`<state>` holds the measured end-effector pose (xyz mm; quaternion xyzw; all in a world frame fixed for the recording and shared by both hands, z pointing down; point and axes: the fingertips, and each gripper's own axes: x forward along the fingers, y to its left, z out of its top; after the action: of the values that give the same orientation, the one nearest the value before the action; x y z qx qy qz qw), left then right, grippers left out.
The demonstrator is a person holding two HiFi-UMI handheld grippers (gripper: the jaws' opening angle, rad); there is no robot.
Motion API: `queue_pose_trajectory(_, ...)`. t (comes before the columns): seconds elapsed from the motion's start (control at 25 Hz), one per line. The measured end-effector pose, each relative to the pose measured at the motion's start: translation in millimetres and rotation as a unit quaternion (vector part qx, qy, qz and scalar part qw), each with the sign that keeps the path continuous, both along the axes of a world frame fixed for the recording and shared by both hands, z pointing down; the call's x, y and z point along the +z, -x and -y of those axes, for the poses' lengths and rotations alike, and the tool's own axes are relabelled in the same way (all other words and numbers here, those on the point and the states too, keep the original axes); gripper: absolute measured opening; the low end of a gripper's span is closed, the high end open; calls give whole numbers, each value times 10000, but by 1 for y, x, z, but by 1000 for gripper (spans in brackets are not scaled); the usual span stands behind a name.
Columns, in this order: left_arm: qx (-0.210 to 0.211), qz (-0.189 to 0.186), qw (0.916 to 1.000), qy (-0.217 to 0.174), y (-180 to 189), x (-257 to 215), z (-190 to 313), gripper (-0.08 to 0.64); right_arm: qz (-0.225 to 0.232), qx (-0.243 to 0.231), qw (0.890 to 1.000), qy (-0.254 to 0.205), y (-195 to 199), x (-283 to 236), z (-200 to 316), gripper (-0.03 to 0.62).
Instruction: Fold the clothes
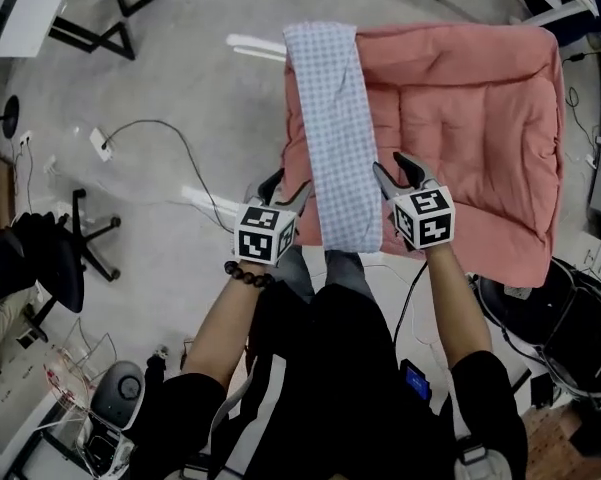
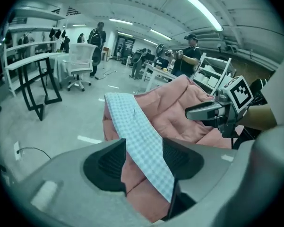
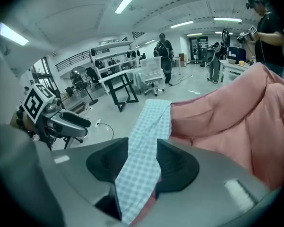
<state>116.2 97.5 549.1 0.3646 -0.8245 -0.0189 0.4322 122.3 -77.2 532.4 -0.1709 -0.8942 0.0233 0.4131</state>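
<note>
- Bare forearms (image 1: pixel 225 318) reach out from the bottom of the head view, one on each side of the near end of the checked cloth (image 1: pixel 335 138).
- That cloth is a long, narrow strip lying along the left edge of a pink quilted cushion (image 1: pixel 480 98). It runs from the far edge to the near edge, where its near end hangs slightly over.
- The left gripper (image 1: pixel 288 186) sits just beside the strip's left side at the near edge. Its jaws stand apart, and its own view shows the cloth through the gap with neither pad pressing on it.
- The right gripper (image 1: pixel 398 171) mirrors it at the strip's right side. Its jaws are likewise apart, with the cloth showing between them but not pinched.
- Around the cushion is bare grey floor (image 1: pixel 180 68), with a loose cable (image 1: pixel 170 133) well to the left.
- Step in hand, as I judge it: the lengthwise folds look done and the strip is laid flat. The grippers are placed for the cross fold, but neither has a hold.
- The next move would call for each gripper to close on one near corner, taking all the layers. Both would then lift evenly and carry that end toward the far edge, keeping the sides lined up so the strip does not skew or slip off the left edge.
</note>
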Motion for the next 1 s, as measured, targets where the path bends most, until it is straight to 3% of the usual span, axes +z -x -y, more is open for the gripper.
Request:
queue_pose_trajectory(0.32, -352, -719, 9967, -134, -8, 92, 5, 279, -558, -195, 9982, -11, 8, 91, 14, 206)
queue_pose_trajectory(0.44, -543, -869, 9944, -254, 1, 121, 3, 279, -669, -126, 9976, 140, 15, 120, 9, 244)
queue_pose_trajectory(0.6, -897, -1069, 9872, -777, 22, 149, 20, 310, -749, 195, 9952, 606, 31, 154, 20, 316)
queue_pose_trajectory(0.72, -1078, -1253, 9793, -1172, 36, 164, 33, 337, -894, 258, 9921, 840, 40, 176, 23, 327)
queue_pose_trajectory(1.0, -857, -1446, 9798, -1082, 47, 206, 43, 347, -1166, 255, 9858, 1182, 44, 218, 19, 327)
